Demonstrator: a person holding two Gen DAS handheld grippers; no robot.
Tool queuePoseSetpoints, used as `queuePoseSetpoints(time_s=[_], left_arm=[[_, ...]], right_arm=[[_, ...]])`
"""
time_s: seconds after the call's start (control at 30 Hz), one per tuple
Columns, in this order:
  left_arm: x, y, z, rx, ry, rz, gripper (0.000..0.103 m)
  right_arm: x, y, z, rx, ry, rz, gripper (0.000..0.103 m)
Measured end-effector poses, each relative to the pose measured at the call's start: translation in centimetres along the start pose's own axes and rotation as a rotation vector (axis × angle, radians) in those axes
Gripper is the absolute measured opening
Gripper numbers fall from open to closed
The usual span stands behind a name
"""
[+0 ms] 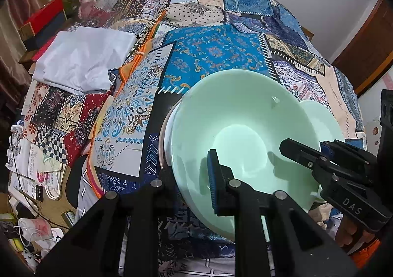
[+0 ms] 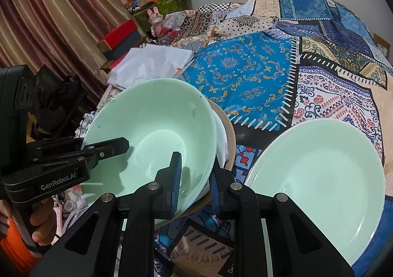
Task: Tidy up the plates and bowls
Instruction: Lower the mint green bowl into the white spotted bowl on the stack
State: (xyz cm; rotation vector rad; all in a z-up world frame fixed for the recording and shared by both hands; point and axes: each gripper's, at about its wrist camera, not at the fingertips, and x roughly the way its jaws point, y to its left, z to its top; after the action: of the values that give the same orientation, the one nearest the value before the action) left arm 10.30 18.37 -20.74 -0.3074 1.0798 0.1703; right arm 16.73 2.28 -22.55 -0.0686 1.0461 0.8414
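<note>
A mint green bowl (image 1: pixel 240 134) (image 2: pixel 152 129) sits tilted on top of a stack holding a white bowl (image 2: pixel 221 139) and a tan dish (image 2: pixel 229 134). My left gripper (image 1: pixel 191 178) is shut on the bowl's left rim, one finger inside and one outside. My right gripper (image 2: pixel 195 183) is shut on the bowl's right rim in the same way. It shows in the left wrist view (image 1: pixel 304 154), and the left gripper shows in the right wrist view (image 2: pixel 108 148). A mint green plate (image 2: pixel 319 178) lies flat to the right of the stack, and its edge shows behind the bowl (image 1: pixel 324 120).
The dishes rest on a patchwork cloth (image 2: pixel 245 71) (image 1: pixel 208 51) over a table. A folded white cloth (image 1: pixel 83 58) (image 2: pixel 149 63) lies at the left. Boxes (image 2: pixel 118 34), a pink toy rabbit (image 2: pixel 156 19) and a curtain (image 2: pixel 54 14) stand beyond the left edge. Clutter (image 1: pixel 32 203) covers the floor.
</note>
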Motion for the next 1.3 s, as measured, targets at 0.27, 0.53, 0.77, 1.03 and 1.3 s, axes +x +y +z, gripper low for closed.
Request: queuePoseSetpoints(time_s=[0.27, 0.53, 0.77, 1.03, 1.3], left_arm=[[1.1, 0.5, 0.0, -0.019, 0.016, -0.019, 0.018], [1.5, 0.5, 0.2, -0.019, 0.011, -0.01, 0.018], [1.9, 0.8, 0.3, -0.02, 0.017, -0.002, 0.018], [1.9, 0.4, 0.7, -0.008, 0.022, 0.011, 0.018], [1.8, -0.7, 1.5, 0.029, 0.061, 0.052, 0.018]], right_arm=[[0.4, 0.2, 0.2, -0.028, 0.011, -0.028, 0.022], [0.8, 0.8, 0.7, -0.097, 0.004, -0.093, 0.022], [0.1, -0.1, 0.9, -0.076, -0.009, -0.107, 0.022], [-0.7, -0.2, 0.8, -0.077, -0.037, -0.097, 0.023], [-1.1, -0.5, 0.4, -0.064, -0.041, -0.078, 0.026]])
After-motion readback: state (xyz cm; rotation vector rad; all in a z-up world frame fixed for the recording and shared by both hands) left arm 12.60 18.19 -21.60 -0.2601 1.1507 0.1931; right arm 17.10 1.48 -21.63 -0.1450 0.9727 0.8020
